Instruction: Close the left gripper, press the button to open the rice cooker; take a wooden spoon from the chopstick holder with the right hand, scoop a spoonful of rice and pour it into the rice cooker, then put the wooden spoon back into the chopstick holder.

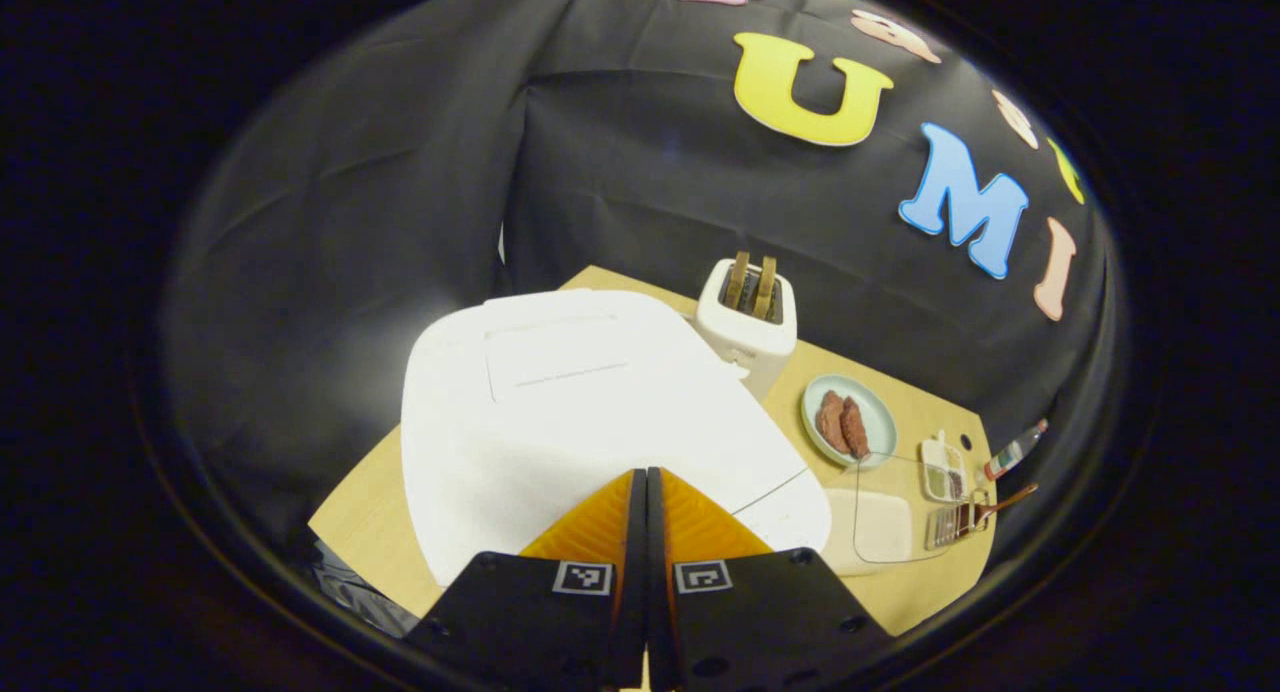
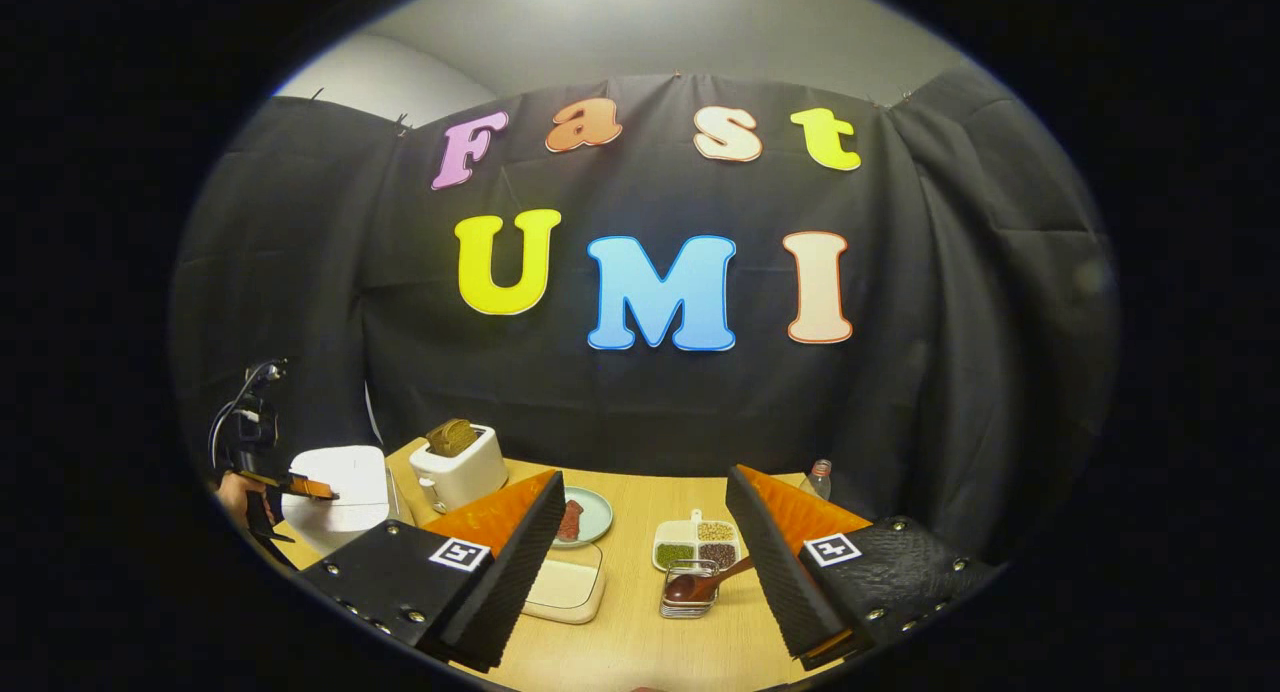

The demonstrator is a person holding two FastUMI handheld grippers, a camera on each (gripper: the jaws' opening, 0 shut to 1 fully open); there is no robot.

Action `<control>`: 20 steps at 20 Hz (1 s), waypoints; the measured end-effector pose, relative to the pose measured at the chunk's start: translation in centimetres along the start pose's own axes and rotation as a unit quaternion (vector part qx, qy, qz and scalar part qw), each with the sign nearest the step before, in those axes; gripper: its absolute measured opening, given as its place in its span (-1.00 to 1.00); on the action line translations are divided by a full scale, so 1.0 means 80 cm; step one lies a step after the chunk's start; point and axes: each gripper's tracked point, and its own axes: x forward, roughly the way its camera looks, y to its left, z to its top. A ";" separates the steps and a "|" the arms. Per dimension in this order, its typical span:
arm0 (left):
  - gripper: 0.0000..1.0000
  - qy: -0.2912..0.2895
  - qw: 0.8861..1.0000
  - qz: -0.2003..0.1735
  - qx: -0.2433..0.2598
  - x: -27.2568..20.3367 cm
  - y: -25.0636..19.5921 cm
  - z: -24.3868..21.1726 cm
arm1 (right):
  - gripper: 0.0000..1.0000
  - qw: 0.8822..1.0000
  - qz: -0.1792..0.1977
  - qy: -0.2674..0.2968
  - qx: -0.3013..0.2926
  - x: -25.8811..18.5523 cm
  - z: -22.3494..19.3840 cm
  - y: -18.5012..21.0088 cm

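At lower centre of the left gripper view, the left gripper is pressed fully together, empty, over the white plastic rice cooker; the button could be missed. Low in the right gripper view, the right gripper is spread wide, empty, and could knock the brown wooden spoon in its wire chopstick holder.

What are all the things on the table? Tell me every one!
Rice cooker: one, white, lid shut, table's left end.
Toaster: one, white, bread in its slots, beside the cooker.
Plate: one, pale green, brown food on it, mid-table.
Clear box: one, pale contents, in front of the plate.
Divided dish: one, white, three fillings.
Holder: one, wire, holding a wooden spoon.
Bottle: one, clear, by the wall.
Table: one, light wood.
Left gripper: fingers together, over the cooker.
Right gripper: fingers apart.
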 end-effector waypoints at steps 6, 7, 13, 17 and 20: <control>-0.07 -0.187 0.980 0.003 0.067 -0.082 -0.031 0.114 | 0.97 1.000 -0.004 -0.003 0.006 0.007 0.000 -0.001; 0.05 -0.219 0.973 0.005 0.076 -0.104 -0.036 0.135 | 0.97 1.000 -0.005 -0.001 0.010 0.008 -0.001 0.000; 0.65 -0.310 0.944 -0.056 0.101 -0.208 -0.126 0.161 | 0.96 1.000 -0.013 -0.014 0.020 0.008 -0.003 -0.011; 0.75 -0.341 0.929 -0.096 0.106 -0.251 -0.194 0.146 | 0.97 0.999 -0.035 -0.012 0.032 0.009 -0.018 -0.035; 0.93 -0.367 0.914 -0.112 0.132 -0.274 -0.237 0.130 | 0.97 0.997 -0.063 -0.013 0.046 0.010 -0.031 -0.061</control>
